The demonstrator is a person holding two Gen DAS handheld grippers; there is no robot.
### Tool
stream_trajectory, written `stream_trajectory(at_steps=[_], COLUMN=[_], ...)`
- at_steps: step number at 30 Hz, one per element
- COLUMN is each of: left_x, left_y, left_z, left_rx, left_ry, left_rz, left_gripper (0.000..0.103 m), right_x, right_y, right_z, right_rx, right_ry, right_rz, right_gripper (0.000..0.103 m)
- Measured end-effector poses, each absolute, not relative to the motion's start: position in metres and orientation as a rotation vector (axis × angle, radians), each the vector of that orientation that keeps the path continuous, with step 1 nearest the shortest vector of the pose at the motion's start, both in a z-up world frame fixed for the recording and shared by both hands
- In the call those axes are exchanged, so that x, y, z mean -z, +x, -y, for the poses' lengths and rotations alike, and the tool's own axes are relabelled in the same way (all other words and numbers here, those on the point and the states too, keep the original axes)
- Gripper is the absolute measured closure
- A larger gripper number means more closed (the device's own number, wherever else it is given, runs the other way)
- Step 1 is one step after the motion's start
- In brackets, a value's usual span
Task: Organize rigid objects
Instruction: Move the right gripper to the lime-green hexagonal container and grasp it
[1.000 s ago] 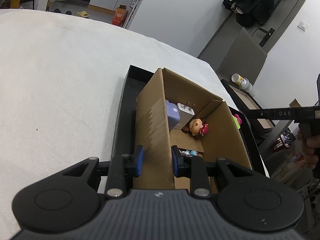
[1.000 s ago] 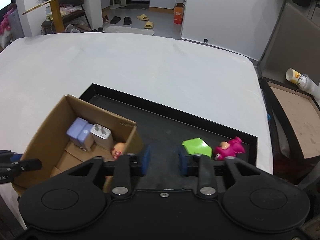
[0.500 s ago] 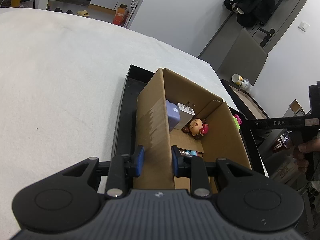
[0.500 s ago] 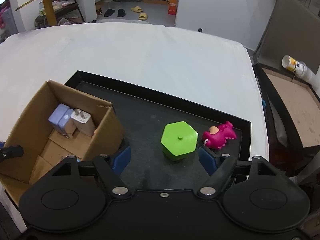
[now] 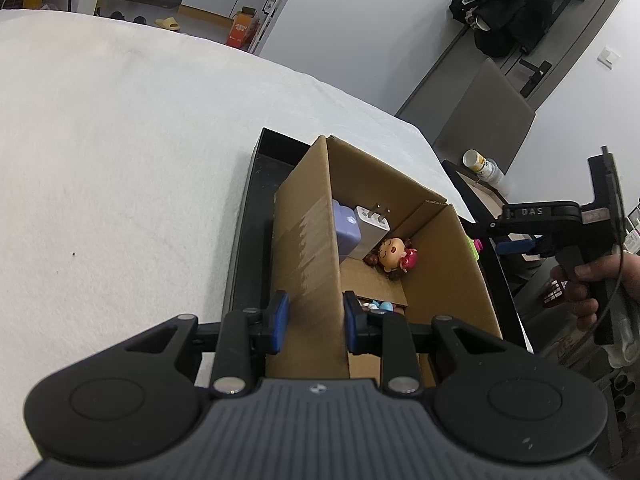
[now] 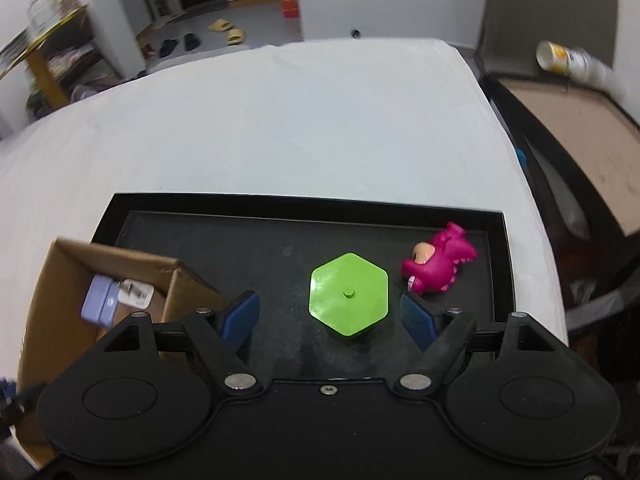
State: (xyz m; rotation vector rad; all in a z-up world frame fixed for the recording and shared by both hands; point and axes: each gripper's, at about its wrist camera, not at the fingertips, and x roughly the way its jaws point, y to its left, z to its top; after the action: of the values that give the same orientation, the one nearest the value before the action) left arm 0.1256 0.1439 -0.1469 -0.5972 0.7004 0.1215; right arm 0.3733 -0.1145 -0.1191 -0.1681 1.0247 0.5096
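Note:
My left gripper (image 5: 312,322) is shut on the near wall of the cardboard box (image 5: 308,240), which stands in the black tray (image 5: 244,236). Inside the box are a lilac block (image 5: 346,232), a white plug adapter (image 5: 374,224), a doll head (image 5: 394,252) and small blue bits (image 5: 378,305). My right gripper (image 6: 330,316) is open wide above the tray (image 6: 256,240), its pads on either side of a green hexagonal piece (image 6: 349,294). A pink dinosaur toy (image 6: 438,266) lies just right of it. The box (image 6: 184,284) is at the left.
The tray sits on a white cloth-covered table (image 5: 120,140). A second tray with a brown base (image 6: 580,132) and a lying can (image 6: 568,60) are off the table's right edge. The right gripper and the hand (image 5: 588,276) show at the right of the left wrist view.
My right gripper has opened wide and moved right and forward, so the green hexagonal piece now lies between its pads. The left gripper keeps its hold on the box wall.

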Motion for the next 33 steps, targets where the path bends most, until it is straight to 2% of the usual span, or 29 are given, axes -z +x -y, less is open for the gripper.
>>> stream_trajectory(at_steps=[10,13,16,18,33], left_x=[0.148,0.148,0.147,0.147,0.145], left_y=[0.125,0.125,0.125,0.125,0.123], left_z=[-0.147,-0.147,-0.147,-0.147,-0.145], left_rx=[-0.116,-0.115,-0.117,-0.118,-0.117], left_ry=[-0.613,-0.611,-0.61,-0.614,-0.607], left_rz=[-0.7,-0.7,-0.697,-0.697,-0.69], left_gripper=[0.077,0.077,0.077,0.077,0.077], right_x=[0.138,0.142,0.143,0.144,0.142], right_y=[0.383,0.384,0.383,0.385,0.351], right_z=[0.111,0.112,0.109,0.11,0.124], right_rx=[-0.465,-0.47,-0.5,-0.497,-0.552], right_ry=[-0.166,-0.162,-0.202,-0.2,-0.256], right_rz=[-1.055,-1.072,-1.06,-1.069,-1.122], right_gripper=[0.027,0.03,0.038,0.051,0.052])
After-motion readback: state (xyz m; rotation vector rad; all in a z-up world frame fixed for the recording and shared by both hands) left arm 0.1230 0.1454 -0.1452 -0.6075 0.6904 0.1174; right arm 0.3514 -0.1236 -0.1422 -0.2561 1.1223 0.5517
